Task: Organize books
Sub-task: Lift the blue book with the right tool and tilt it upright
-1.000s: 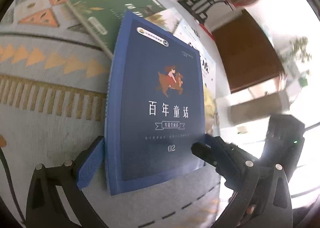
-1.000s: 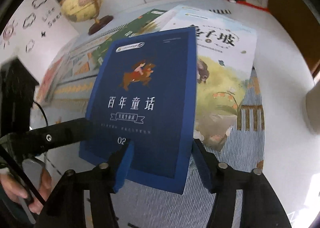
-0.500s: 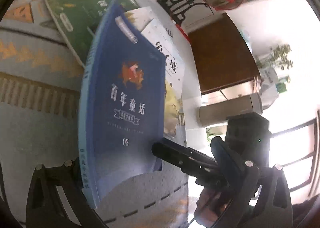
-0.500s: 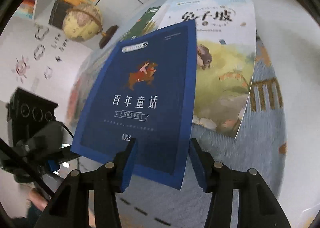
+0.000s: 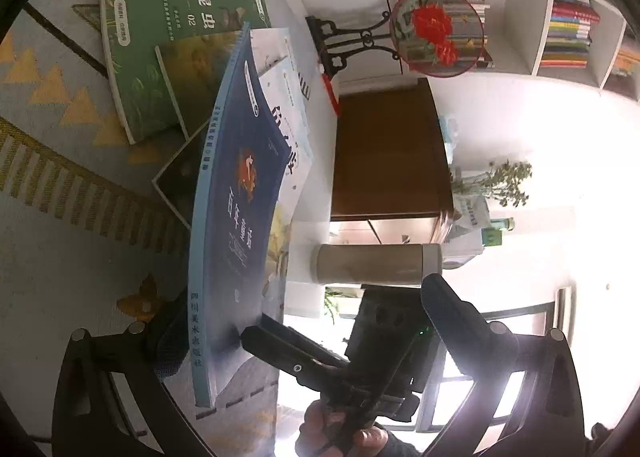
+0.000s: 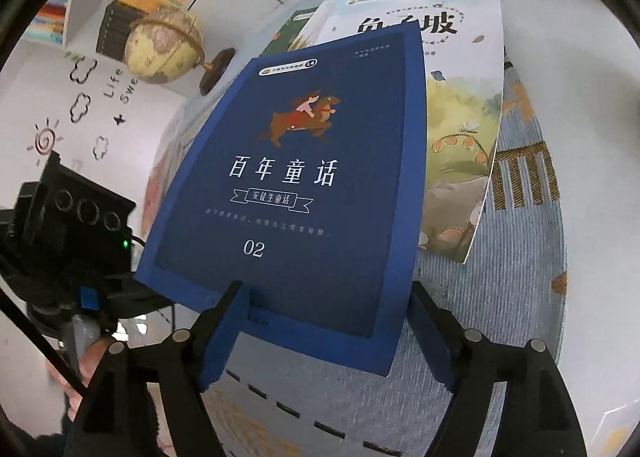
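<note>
The blue book (image 5: 236, 217) stands steeply tilted, spine edge towards the left wrist camera, over the patterned cloth (image 5: 60, 185). My left gripper (image 5: 300, 313) is open, with its left finger (image 5: 164, 345) behind the book's lower spine edge and its right finger far off to the right. One finger of my right gripper (image 5: 288, 351) touches the cover. In the right wrist view the blue book (image 6: 304, 177) has its lower edge between the jaws of my right gripper (image 6: 326, 293). Those jaws are opening and do not squeeze it. Under it lie a pale illustrated book (image 6: 460, 97) and a green book (image 5: 168, 17).
A globe (image 6: 164, 45) stands at the back left, with filled bookshelves (image 5: 568, 17) behind. A round fan with a red flower (image 5: 436, 33) sits on a black stand. A beige flask (image 5: 376, 263) stands past the cloth's edge near a brown cabinet (image 5: 384, 153).
The blue book has swung from lying flat on the other books to standing steeply on its spine side. The left view has rolled. The right gripper's jaws have spread wider.
</note>
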`<action>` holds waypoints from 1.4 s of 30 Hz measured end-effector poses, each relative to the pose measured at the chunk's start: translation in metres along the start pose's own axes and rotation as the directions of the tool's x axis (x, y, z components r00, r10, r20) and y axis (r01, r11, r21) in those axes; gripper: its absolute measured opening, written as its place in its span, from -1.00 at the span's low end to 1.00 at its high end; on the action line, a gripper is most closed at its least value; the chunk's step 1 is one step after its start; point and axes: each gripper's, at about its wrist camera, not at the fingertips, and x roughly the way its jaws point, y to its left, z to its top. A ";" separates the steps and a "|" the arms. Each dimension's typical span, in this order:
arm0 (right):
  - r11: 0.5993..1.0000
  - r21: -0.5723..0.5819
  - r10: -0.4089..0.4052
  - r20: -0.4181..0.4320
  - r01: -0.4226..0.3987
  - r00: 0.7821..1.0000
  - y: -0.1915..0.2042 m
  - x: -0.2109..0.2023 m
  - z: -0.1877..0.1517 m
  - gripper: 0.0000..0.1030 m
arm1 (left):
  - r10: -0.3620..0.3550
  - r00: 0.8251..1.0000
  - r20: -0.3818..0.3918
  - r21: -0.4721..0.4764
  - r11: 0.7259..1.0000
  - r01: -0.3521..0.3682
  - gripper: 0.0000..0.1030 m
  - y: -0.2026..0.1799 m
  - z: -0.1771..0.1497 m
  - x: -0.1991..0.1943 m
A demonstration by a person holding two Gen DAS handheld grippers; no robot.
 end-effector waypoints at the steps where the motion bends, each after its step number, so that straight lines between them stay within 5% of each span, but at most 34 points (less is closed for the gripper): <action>1: 1.000 0.024 0.017 -0.001 -0.017 1.000 -0.004 -0.001 0.000 0.44 | -0.009 1.000 -0.003 -0.022 1.000 0.009 0.98 0.002 0.001 -0.002; 10: 0.956 0.209 0.209 0.007 -0.206 0.978 -0.031 -0.004 -0.005 0.39 | -0.054 0.998 -0.019 -0.017 0.998 0.054 0.98 -0.015 0.002 0.002; 14: 0.925 0.272 0.264 0.040 -0.265 0.964 -0.038 -0.004 -0.010 -0.27 | -0.021 1.000 0.002 -0.024 0.999 0.021 0.98 -0.007 0.009 -0.007; 16: 0.918 0.271 0.287 0.051 -0.290 0.956 -0.036 -0.009 -0.012 -0.40 | -0.029 1.000 -0.011 -0.065 0.997 0.029 0.98 0.005 0.012 -0.010; 20: 0.939 0.229 0.257 0.028 -0.257 0.966 -0.025 -0.006 -0.011 -0.34 | -0.082 0.997 -0.002 -0.114 0.990 0.081 0.98 0.010 0.015 -0.012; 21: 0.932 0.250 0.270 0.010 -0.263 0.963 -0.027 0.000 -0.012 -0.15 | -0.107 0.994 -0.004 -0.109 0.988 0.106 0.98 0.006 0.015 -0.011; 27: 0.836 0.380 0.407 0.055 -0.396 0.912 -0.041 0.019 -0.009 -0.05 | -0.070 0.997 -0.023 -0.032 0.997 0.070 0.98 -0.011 0.018 -0.003; 31: 0.834 0.367 0.400 0.112 -0.412 0.910 -0.041 0.011 -0.001 -0.55 | -0.033 0.999 -0.021 -0.069 0.997 0.032 0.98 0.005 0.022 -0.004; 34: 0.905 0.278 0.302 0.116 -0.323 0.946 -0.022 -0.002 0.005 -0.66 | -0.031 0.999 -0.030 -0.096 0.995 0.028 0.98 0.015 0.022 0.000; 37: 0.990 0.077 0.109 0.122 -0.119 0.986 0.015 -0.015 0.010 -0.67 | -0.033 0.999 -0.020 -0.072 0.997 0.031 0.98 0.012 0.020 0.001; 39: 0.998 -0.062 -0.006 0.146 0.015 0.989 0.037 -0.020 0.010 -0.67 | -0.049 0.999 -0.008 -0.035 0.998 0.049 0.98 0.003 0.020 -0.003; 42: 0.942 -0.284 -0.127 0.189 0.178 0.974 0.073 -0.019 0.004 -0.67 | -0.053 0.999 -0.012 -0.011 0.999 0.053 0.98 -0.001 0.021 -0.012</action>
